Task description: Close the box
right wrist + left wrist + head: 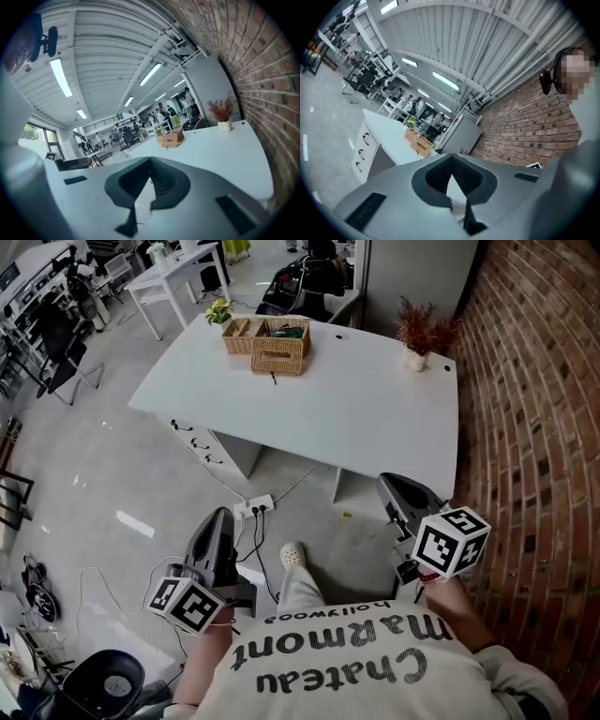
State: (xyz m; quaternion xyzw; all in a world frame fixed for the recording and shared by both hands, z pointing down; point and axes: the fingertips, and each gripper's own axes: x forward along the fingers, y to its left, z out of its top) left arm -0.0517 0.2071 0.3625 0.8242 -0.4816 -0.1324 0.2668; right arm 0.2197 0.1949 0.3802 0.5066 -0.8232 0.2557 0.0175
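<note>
A wicker box [280, 349] stands at the far side of the white table [375, 404], with a second wicker part [241, 336] open beside it on its left. It shows small in the left gripper view as the box [422, 146] and in the right gripper view as the box [172, 138]. Both grippers are held low near the person's body, well short of the table. My left gripper [217, 518] [451, 160] is shut and empty. My right gripper [395, 487] [150, 162] is shut and empty too.
A dried reddish plant in a white pot [418, 336] stands at the table's far right corner, and a small green plant [218, 311] sits left of the box. A brick wall [539, 427] runs along the right. A power strip [255, 508] and cables lie on the floor; drawers [200, 441] sit under the table.
</note>
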